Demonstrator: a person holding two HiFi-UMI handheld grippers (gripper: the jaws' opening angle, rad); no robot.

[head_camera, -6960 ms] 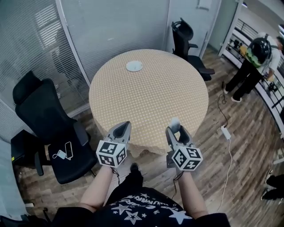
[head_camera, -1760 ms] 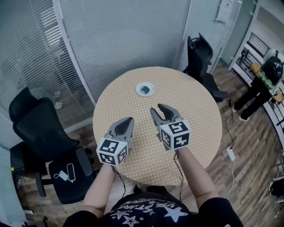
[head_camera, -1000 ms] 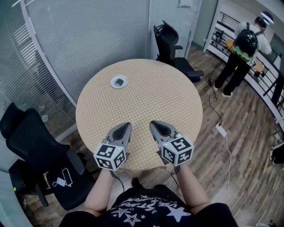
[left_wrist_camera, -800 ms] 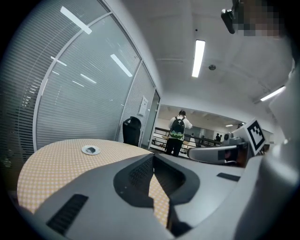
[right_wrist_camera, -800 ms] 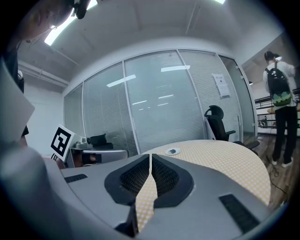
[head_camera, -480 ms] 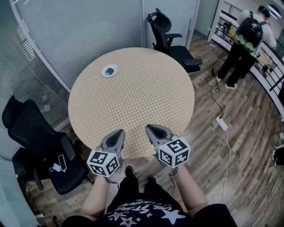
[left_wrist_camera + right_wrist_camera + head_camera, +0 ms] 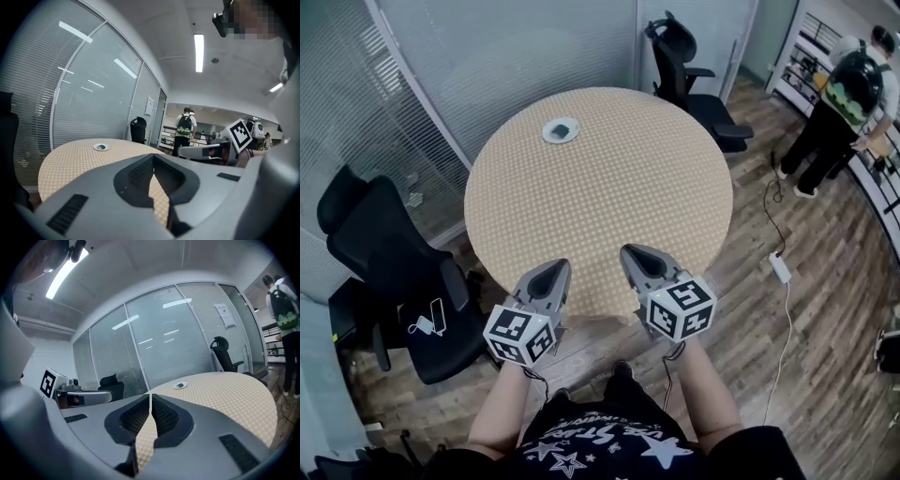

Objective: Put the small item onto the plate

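A small white plate (image 7: 560, 130) sits at the far left of the round checked table (image 7: 609, 187), with a small dark item (image 7: 560, 127) lying on it. Both grippers hang over the table's near edge, far from the plate. My left gripper (image 7: 558, 265) is shut with nothing in it, and my right gripper (image 7: 628, 251) is shut and empty too. In the left gripper view the plate (image 7: 101, 147) shows far off beyond the shut left gripper (image 7: 152, 157). In the right gripper view the plate (image 7: 179, 386) lies beyond the shut right gripper (image 7: 150, 394).
A black office chair (image 7: 384, 253) with a phone (image 7: 431, 323) on its seat stands left of the table; another chair (image 7: 684, 56) is behind it. A person with a backpack (image 7: 848, 94) stands at the right. A power strip (image 7: 779, 268) lies on the floor. Glass walls run behind.
The right gripper carried a small item at first and the plate was bare; the item now lies on the plate. The right gripper, open afterwards, has shut, and both grippers drew back to the near edge.
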